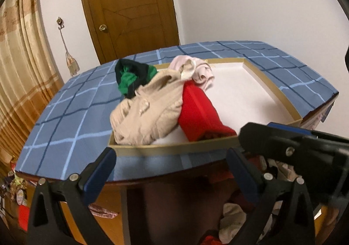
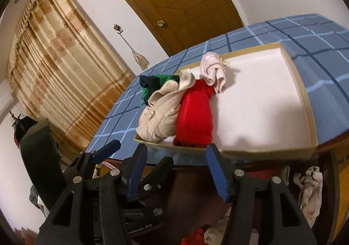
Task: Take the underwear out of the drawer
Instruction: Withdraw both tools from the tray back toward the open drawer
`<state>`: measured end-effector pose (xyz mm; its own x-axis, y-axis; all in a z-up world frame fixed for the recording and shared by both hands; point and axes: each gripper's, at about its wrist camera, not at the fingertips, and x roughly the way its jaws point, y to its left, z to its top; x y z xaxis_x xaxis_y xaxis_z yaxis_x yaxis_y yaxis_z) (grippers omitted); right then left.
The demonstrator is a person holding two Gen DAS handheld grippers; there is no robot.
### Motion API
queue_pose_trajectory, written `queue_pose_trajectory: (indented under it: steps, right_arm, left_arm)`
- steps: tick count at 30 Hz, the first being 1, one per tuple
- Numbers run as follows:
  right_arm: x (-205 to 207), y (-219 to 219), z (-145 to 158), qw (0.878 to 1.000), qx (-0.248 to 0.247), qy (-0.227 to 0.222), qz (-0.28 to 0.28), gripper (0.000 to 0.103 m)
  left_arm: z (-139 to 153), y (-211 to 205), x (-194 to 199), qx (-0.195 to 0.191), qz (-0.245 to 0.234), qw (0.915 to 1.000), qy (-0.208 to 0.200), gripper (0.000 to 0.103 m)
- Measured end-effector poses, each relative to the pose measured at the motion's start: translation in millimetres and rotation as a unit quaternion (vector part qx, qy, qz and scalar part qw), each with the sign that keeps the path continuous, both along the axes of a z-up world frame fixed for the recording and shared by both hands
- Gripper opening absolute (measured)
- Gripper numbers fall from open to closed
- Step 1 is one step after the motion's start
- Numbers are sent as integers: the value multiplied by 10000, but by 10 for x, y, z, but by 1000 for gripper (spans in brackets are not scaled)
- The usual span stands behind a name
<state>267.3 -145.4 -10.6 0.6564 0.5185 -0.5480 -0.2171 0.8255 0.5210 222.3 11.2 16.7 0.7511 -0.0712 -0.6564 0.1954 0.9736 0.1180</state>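
Note:
A pile of underwear lies in a shallow gold-rimmed tray (image 1: 174, 149) (image 2: 312, 114) with a white floor. In it are a beige piece (image 1: 144, 114) (image 2: 159, 120), a red piece (image 1: 198, 111) (image 2: 194, 118), a dark green piece (image 1: 130, 76) (image 2: 152, 83) and a pale pink piece (image 1: 200, 68) (image 2: 212, 70). My left gripper (image 1: 172, 168) is open at the tray's near edge, with nothing between its blue pads (image 1: 102, 168). My right gripper (image 2: 177, 170) is open beside it, also empty. Under the tabletop, the drawer shows more garments (image 1: 231, 218) (image 2: 211, 232).
The tray rests on a blue checked cloth (image 1: 65, 125) (image 2: 327, 48) over a wooden cabinet. A wooden door (image 1: 130, 4), white walls and a beige curtain (image 2: 54, 59) stand behind. A whitish garment (image 2: 309, 192) hangs at the right below the top. The right gripper's body (image 1: 294, 146) crowds the left wrist view.

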Motion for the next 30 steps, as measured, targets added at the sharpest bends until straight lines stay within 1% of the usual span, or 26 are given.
queue_pose_trajectory:
  steps: [3,8,12,16,18,21,24,27,30]
  right_arm:
    - [-63,-51,-46,9999,-81,48,-96,59]
    - [-235,-191,-101,9993,-275,-43,-255,59]
    - [-366,-295,-176,9983,-447,-64,-370,59]
    - [-471,-311,-318,9964,-783,-34,-328,59]
    - [-521,-340,-397,9960,-843,10,-293,59]
    - [-589,-396,-526,9959,-840,172,-285,59]
    - [-659,-432,-650,9943,-972,315,-305,59]
    - [-712,-476,-812,9940,-885,593,-261,59]
    - [-763,-550,-959,9929,-843,792,-263,59]
  left_arm:
    - [-45,18,-70,-69,-16,10000,41,102]
    - [-148,77,-175,-30,-18,10000,59,102]
    - [-287,131,-197,-112,-49,9995,277,102]
    - [-446,162,-247,-143,-107,9985,515,102]
    - [-519,170,-270,-131,-147,9980,608,102]
    - [-630,170,-295,-61,-226,9969,750,102]
    - [-744,181,-288,-29,-246,9949,976,102]
    - [-838,199,-290,-111,-309,9919,1229,102]
    - [-926,195,-288,-311,-426,9863,1565,102]
